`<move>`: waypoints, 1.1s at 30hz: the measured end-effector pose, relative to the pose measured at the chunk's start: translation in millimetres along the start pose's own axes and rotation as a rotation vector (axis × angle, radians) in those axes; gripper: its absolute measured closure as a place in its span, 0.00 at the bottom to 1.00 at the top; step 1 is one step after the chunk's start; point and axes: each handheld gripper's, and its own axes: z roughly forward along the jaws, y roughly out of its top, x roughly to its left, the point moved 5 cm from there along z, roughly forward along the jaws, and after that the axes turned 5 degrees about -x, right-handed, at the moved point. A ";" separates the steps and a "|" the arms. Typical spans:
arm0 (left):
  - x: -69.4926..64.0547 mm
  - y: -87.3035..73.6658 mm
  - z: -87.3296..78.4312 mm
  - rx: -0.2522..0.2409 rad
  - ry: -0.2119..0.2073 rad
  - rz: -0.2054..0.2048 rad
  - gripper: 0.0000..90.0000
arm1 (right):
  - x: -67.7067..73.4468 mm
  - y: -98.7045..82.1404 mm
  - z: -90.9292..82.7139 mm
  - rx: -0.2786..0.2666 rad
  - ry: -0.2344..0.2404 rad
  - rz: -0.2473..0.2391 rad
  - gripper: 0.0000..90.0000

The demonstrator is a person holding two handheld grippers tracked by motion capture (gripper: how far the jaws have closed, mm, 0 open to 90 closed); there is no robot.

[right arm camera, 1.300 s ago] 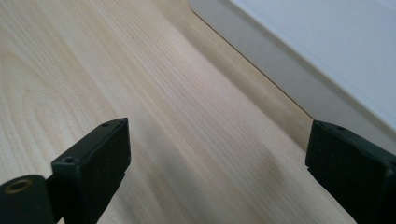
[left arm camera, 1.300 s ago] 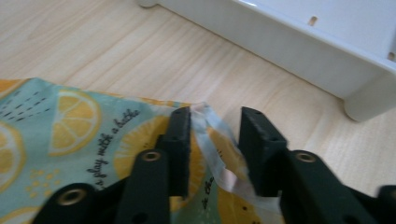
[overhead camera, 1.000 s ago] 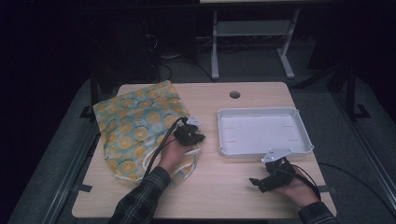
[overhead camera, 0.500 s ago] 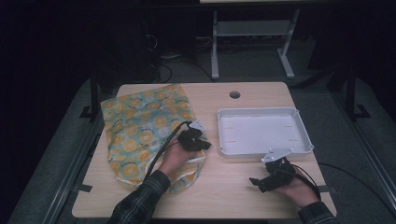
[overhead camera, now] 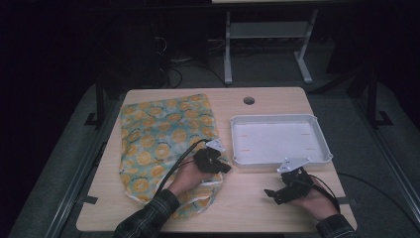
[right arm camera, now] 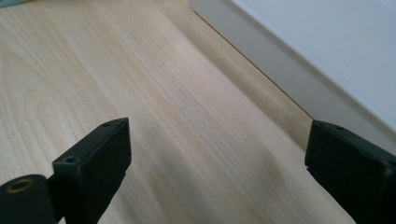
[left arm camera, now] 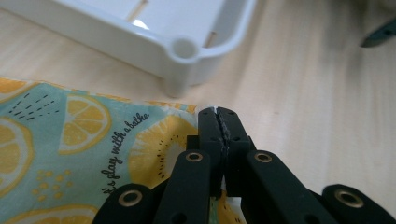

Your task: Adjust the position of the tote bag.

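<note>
A teal cloth printed with lemon slices (overhead camera: 158,144) lies on the left half of the wooden table (overhead camera: 247,198). My left gripper (overhead camera: 224,166) is shut on the cloth's right-hand edge, close to the white tray's near left corner. In the left gripper view the two jaws (left arm camera: 219,116) are pressed together with the cloth's (left arm camera: 79,135) corner pinched between them. My right gripper (overhead camera: 271,194) rests open on the bare wood just in front of the tray (overhead camera: 324,148). Nothing lies between its jaws (right arm camera: 215,154) but tabletop.
The white tray (left arm camera: 184,49) has nothing in it, and its wall (right arm camera: 299,88) runs along the right gripper's side. A round cable hole (overhead camera: 249,100) sits near the table's far edge. Metal frame legs (overhead camera: 228,54) stand beyond the table.
My left gripper has moved right and toward the near edge, dragging the cloth's edge with it toward the tray corner. The right gripper has stayed put.
</note>
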 end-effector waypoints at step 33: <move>-48.9 -15.2 -39.0 -0.004 -0.081 0.057 0.67 | 0.1 0.3 -0.2 -0.004 0.007 -0.001 0.07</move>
